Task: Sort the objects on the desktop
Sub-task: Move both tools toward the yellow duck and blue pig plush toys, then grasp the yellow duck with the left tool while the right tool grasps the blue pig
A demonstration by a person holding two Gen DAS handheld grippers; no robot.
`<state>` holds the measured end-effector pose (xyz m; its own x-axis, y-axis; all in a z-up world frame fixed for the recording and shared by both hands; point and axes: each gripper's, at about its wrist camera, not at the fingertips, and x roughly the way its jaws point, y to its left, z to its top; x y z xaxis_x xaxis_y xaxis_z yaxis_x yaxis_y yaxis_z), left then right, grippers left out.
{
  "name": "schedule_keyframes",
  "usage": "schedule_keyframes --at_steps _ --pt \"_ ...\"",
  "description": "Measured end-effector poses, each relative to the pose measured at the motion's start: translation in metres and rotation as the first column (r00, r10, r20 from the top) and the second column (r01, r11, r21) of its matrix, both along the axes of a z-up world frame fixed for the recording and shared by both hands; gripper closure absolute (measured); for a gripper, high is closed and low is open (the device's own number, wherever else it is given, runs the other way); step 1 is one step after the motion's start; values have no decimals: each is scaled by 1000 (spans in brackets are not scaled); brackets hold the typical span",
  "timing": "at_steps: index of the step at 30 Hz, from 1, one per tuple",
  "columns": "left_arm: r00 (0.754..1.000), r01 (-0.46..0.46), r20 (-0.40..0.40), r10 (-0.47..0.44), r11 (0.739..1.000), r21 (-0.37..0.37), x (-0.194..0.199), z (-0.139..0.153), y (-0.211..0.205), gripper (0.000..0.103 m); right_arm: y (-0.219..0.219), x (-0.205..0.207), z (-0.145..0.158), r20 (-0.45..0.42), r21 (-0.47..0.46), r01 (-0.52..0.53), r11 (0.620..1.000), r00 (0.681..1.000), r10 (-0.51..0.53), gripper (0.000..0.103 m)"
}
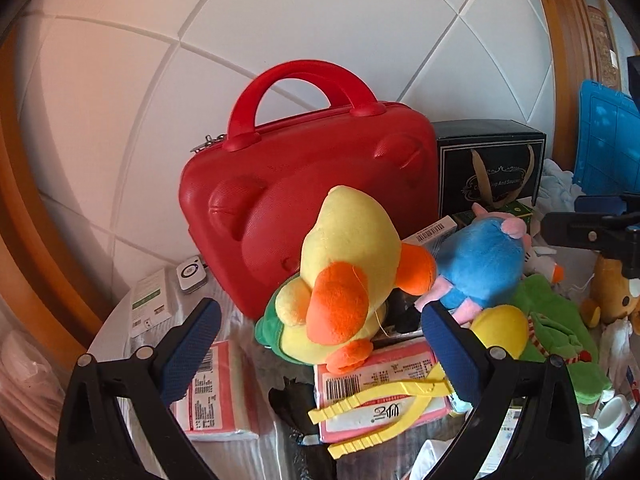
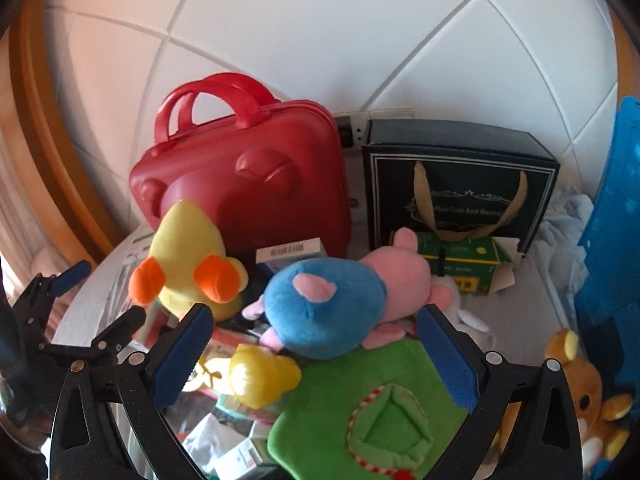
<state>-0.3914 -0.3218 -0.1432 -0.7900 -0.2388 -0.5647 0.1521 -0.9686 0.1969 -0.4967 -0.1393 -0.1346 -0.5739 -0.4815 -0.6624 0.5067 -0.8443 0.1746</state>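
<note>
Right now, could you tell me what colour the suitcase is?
Red, handle included; the suitcase shows best in the left wrist view.

Beyond the open tongs, a white wall (image 1: 320, 20) of padded panels crossed by diagonal seams fills the background. A curved orange-brown wooden frame (image 1: 36, 216) borders it on the left, and another wooden strip (image 1: 560, 40) rises at the right. Left of the tongs in the right wrist view, pale pleated fabric (image 2: 16, 240) hangs past the wooden frame.
</note>
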Motion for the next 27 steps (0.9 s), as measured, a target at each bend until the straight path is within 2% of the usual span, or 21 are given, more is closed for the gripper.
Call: schedule_keyframes --at_steps 4,8,13,14,16,18,19,25,27 --pt "1000 16 0 -16 1000 -21 -26 -16 -8 1 -23 -34 -24 48 46 -27 999 999 25 0" --pt "998 52 22 -52 999 -5 -46 -32 -18 1 -40 -58 -54 122 113 -49 992 992 35 0" --pt "991 99 95 -98 995 -10 -65 -50 -13 3 -43 -63 -68 97 106 -28 994 995 18 0" --pt "989 113 97 -112 994 -4 -67 -52 -11 21 -43 -62 -69 75 109 -31 994 997 23 0" --pt "987 124 100 -122 992 -20 -69 -53 -8 28 -44 -60 -71 48 129 -39 991 998 34 2" --pt "985 142 102 -136 989 -46 -69 -53 -3 36 -43 -60 -74 50 136 -40 990 998 34 8" --pt "985 144 106 -138 988 -55 -69 -53 -2 37 -42 -59 -74 48 126 -44 991 998 38 12" --pt "986 139 102 -133 989 -47 -68 -52 -4 38 -28 -63 -75 73 55 -52 997 996 47 12" --pt "986 138 105 -133 989 -44 -69 -52 -4 42 -24 -64 -74 77 54 -52 997 996 48 15"
